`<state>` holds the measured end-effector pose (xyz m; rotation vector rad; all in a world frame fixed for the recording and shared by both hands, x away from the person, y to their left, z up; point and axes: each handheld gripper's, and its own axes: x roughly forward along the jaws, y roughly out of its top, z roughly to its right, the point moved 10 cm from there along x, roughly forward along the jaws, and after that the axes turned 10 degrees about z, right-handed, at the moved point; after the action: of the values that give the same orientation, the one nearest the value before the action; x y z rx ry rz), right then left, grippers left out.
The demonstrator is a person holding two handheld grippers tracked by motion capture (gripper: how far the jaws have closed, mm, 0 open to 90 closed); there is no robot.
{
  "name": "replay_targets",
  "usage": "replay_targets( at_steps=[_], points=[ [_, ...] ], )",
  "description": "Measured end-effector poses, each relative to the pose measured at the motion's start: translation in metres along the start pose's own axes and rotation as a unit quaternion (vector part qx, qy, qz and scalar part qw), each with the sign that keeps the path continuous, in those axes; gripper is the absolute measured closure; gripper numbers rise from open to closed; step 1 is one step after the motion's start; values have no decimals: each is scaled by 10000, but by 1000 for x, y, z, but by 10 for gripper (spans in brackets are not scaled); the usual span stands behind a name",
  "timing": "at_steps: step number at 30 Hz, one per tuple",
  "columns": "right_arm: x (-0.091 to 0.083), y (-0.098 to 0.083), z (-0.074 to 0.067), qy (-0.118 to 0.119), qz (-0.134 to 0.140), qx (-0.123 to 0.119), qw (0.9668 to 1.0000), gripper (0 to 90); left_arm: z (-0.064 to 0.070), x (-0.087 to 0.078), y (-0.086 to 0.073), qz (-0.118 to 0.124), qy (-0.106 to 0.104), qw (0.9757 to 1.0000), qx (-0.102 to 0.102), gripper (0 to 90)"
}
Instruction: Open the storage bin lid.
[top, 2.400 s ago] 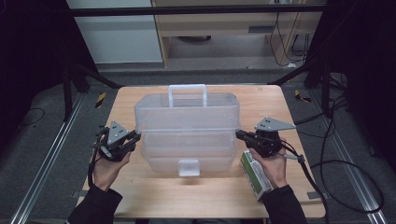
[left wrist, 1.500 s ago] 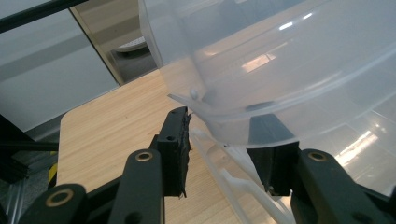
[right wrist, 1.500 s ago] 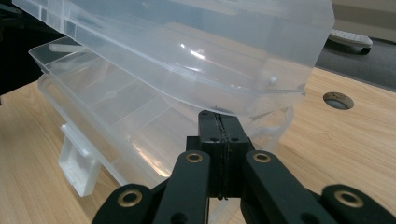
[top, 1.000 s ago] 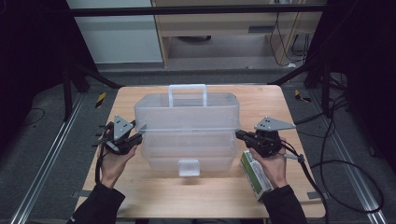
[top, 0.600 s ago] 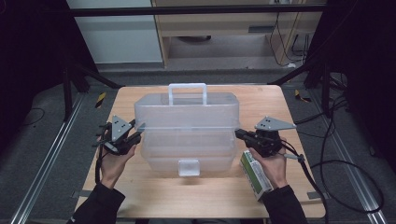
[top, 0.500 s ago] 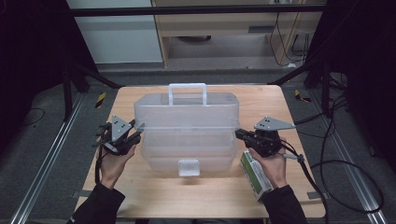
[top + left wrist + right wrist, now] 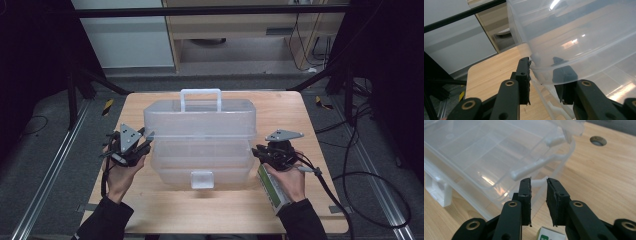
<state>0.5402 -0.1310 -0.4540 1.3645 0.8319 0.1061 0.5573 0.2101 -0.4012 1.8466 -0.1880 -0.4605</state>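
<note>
A clear plastic tiered box (image 7: 200, 145) sits mid-table (image 7: 165, 210), at the frame's centre. The left gripper (image 7: 142, 141) has its jaws closed on the upper tray's rim at the box's left end, while the right gripper (image 7: 257, 151) has just been opening, its jaws slightly parted and empty at the right end. Judging by this, the trays are being spread open; next the right jaws need a fresh hold on a rim or link arm.

No text, label or number can be read.
</note>
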Motion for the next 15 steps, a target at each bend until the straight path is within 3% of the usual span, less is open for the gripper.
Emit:
replay_targets(
  at_steps=[15],
  points=[
    [10,-13,-3,115,-261,117,9995,743,-1,1,1,-25,-11,10000,-34,667]
  ],
)
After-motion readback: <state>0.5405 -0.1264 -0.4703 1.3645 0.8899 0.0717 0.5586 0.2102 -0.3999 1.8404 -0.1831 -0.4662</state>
